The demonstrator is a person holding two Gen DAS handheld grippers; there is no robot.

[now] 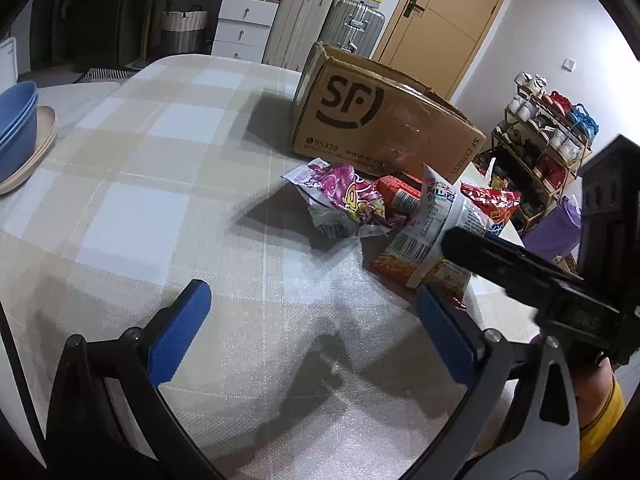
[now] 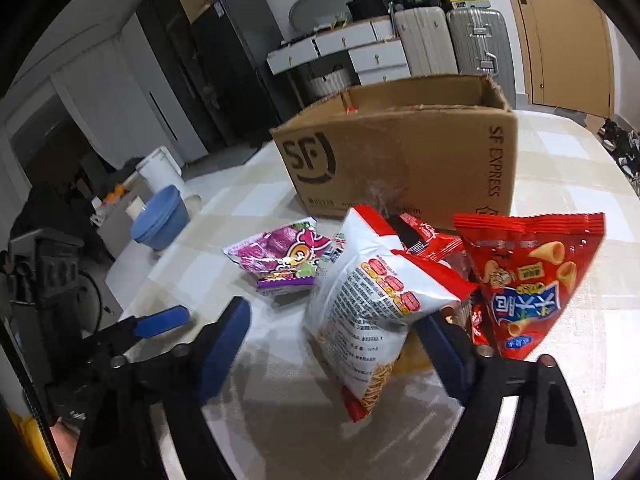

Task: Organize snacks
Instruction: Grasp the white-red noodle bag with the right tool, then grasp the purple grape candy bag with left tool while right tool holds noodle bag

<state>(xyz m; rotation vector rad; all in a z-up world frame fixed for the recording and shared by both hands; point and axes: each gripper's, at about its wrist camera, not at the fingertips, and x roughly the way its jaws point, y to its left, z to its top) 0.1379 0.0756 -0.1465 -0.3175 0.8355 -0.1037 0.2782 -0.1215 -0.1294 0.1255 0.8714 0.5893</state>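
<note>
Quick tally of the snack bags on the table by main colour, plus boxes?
Purple bag: 1
White bag with red trim: 1
Red bags: 2 at least, the cone-snack bag and one behind it; the overlap may hide more
Cardboard SF box: 1
Total: 5 visible

Black tool (image 1: 308, 312) frames, blue pads (image 1: 182, 326), silver screws.

bare tablecloth (image 1: 168, 184) left of snack pile (image 1: 384, 208)
</note>
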